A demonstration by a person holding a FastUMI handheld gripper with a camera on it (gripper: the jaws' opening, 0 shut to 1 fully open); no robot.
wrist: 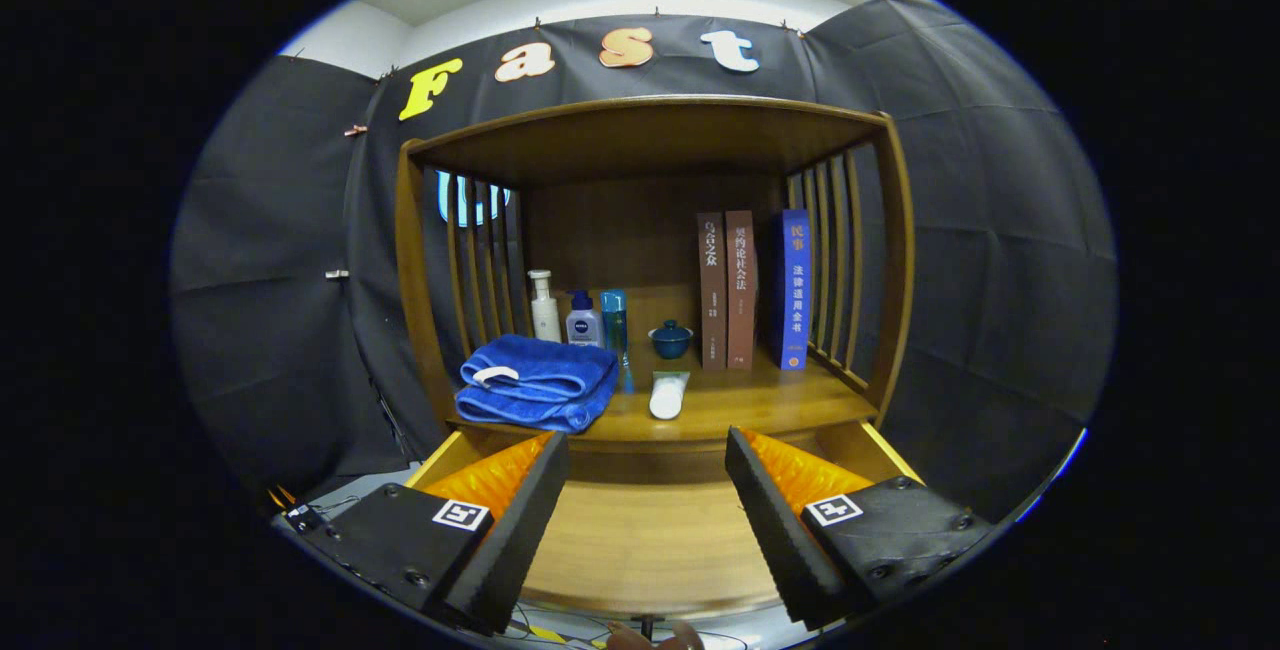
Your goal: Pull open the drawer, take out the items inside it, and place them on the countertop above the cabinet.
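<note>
Wood: warm brown cabinet (650, 130) with slatted sides, standing against the black cloth wall.
Drawer: the drawer (650, 540) is pulled out under the bench and lies between and below the fingers; the stretch of its floor I can see is bare, so I judge it emptied, though the corners behind the fingers are hidden.
Fingers: the gripper (647, 530) has its fingers (515, 520) spread wide and holding nothing, hanging above the drawer as if done with a drop-off.
Bench: the bench (760, 400) above the drawer carries everything, well beyond the fingers.
Towel: a folded blue towel (540, 385) sits at the front left edge, likely set there because that spot is easiest to reach from the drawer.
Tube: a white tube (668, 395) lies flat near the front middle, just beside the towel, cap end toward the drawer.
Bottles: three bottles (580, 315) stand upright in a row behind the towel, by the left slats.
Bowl: a small lidded blue bowl (670, 338) sits toward the back.
Books: three books (752, 290) stand upright on the right, leaning on the slats for support.
Progress: looks near finished to me; a check of the drawer's hidden corners seems the only thing left.
</note>
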